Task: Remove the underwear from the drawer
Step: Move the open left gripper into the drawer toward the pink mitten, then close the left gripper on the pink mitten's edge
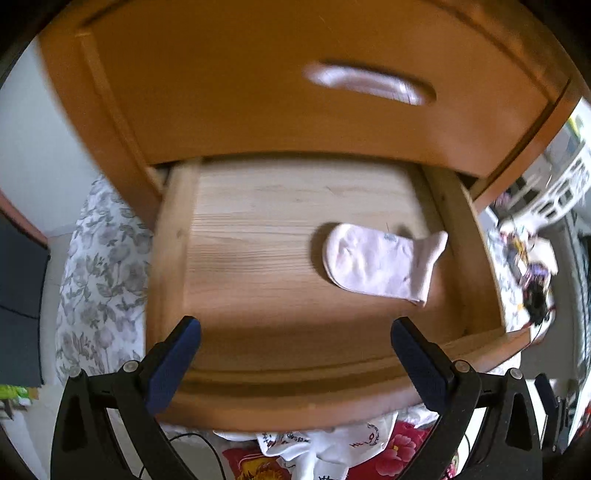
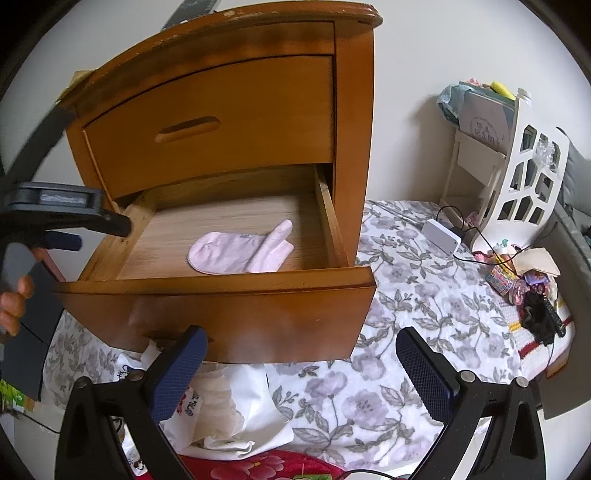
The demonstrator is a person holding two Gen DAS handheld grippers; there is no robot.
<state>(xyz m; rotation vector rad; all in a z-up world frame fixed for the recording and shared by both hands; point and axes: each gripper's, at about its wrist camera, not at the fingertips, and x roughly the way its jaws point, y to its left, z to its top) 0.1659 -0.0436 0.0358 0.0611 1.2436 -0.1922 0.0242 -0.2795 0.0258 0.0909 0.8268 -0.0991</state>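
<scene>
Underwear-wise, only a pink sock (image 1: 384,264) lies inside the pulled-out drawer (image 1: 173,236), right of center. Left gripper (image 1: 295,360) hovers spread wide above it; right gripper (image 2: 301,369) gapes empty outside.

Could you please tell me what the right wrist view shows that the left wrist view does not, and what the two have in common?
Only the right wrist view shows the nightstand's top, the white shelf unit, the white box with a cable, and the left tongs seen from outside at the drawer's left edge.

Only the left wrist view shows the left tongs' fingers open over the drawer.

Both share the open drawer, the pink sock inside, the closed upper drawer and the floral bedspread.
</scene>
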